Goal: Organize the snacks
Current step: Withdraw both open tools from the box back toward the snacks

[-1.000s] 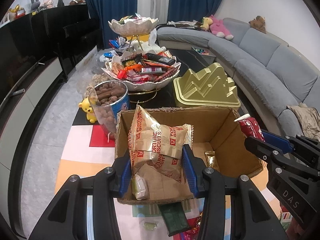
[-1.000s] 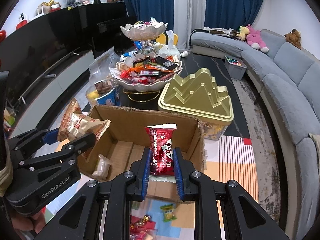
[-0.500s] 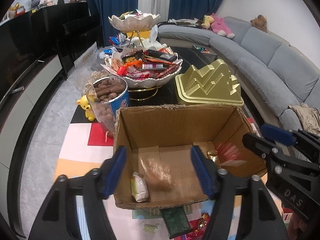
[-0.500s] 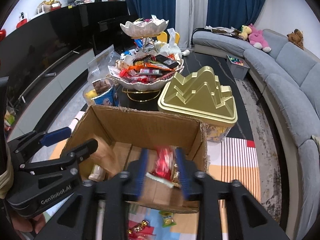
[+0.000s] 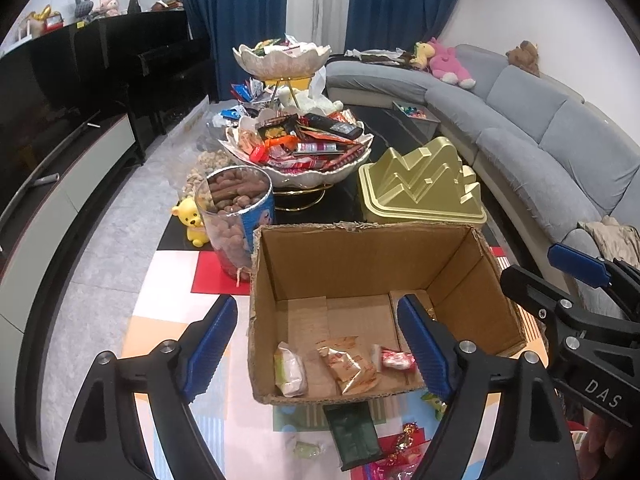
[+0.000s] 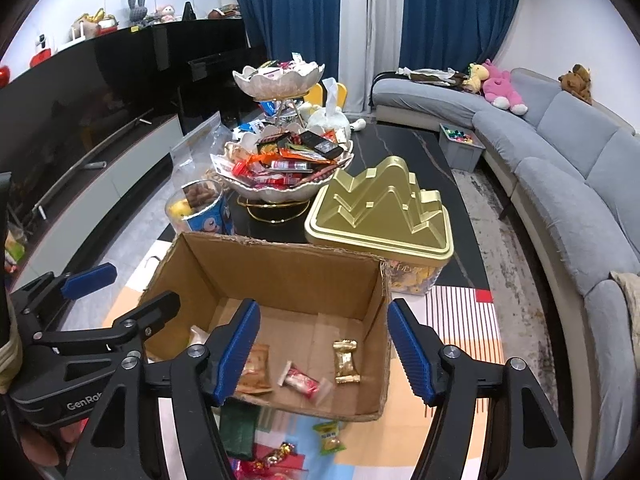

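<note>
Living-room table, crowded with sweets. Left gripper [image 5: 316, 344] hangs over the box [image 5: 360, 248], jaws just swung wide, nothing between them. On the box floor lie a white packet [image 5: 290, 370], biscuits [image 5: 350, 366], a red snack [image 6: 302, 380] and a gold candy [image 6: 346, 360]. Right gripper [image 6: 324, 348] has also just opened, holding nothing.

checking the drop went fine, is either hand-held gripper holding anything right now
Nothing is held: the left hand-held gripper and right hand-held gripper are both open and empty above the cardboard box.
</note>
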